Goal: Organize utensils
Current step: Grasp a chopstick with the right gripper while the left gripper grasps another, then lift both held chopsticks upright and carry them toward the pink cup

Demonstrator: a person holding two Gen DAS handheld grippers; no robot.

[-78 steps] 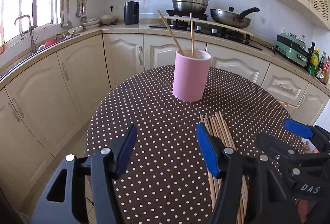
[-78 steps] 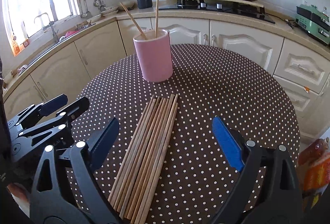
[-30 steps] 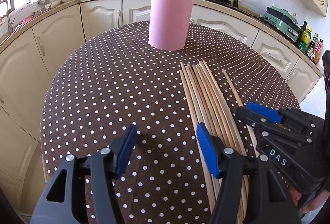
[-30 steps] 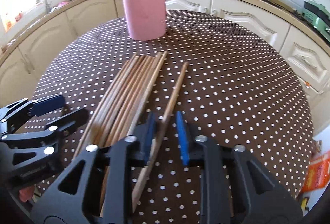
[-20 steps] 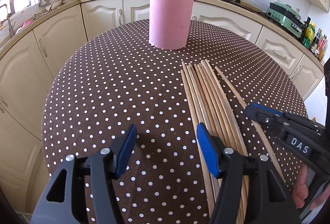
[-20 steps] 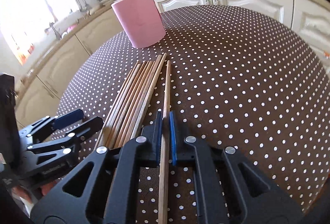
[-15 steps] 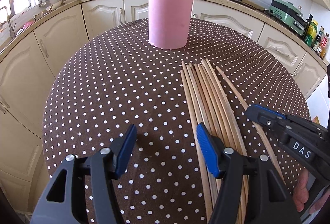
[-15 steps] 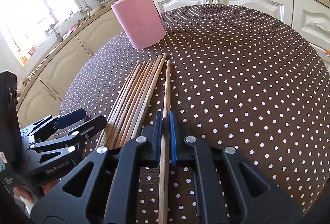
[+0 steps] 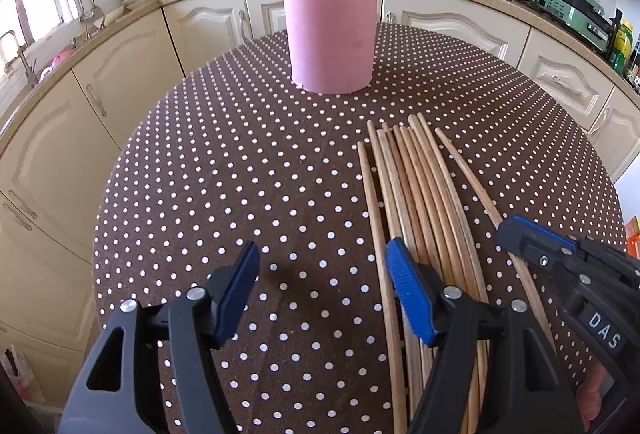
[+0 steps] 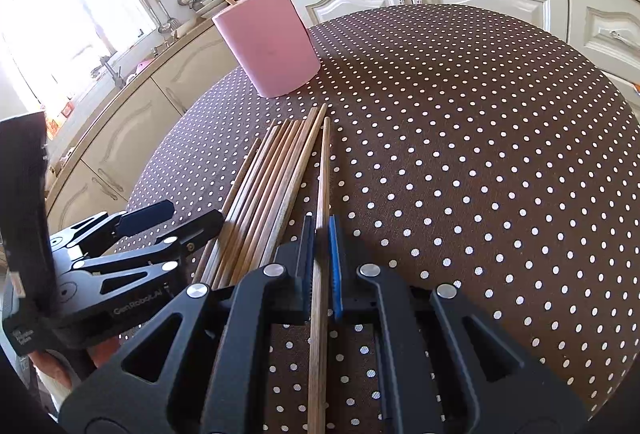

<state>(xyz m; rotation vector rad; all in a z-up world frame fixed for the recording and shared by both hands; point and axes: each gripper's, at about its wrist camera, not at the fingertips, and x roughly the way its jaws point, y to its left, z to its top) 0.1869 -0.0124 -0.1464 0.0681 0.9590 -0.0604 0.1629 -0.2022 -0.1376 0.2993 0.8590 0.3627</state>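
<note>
Since a moment ago, the right hand-held gripper has clamped its blue pads on one long wooden chopstick, drawn just aside from the bundle of wooden chopsticks on the round brown polka-dot desk. Left of that bundle, the left hand-held gripper is opening with nothing between its jaws. Beyond the bundle stands the pink cylindrical holder with two chopsticks in it.

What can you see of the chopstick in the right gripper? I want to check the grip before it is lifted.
The chopstick is a long, thin, round stick of light brown wood. It lies along the dotted tablecloth, tip toward the pink holder, just apart from the bundle of chopsticks. The right gripper is shut on it, blue pads on both sides, well back from the tip.
</note>
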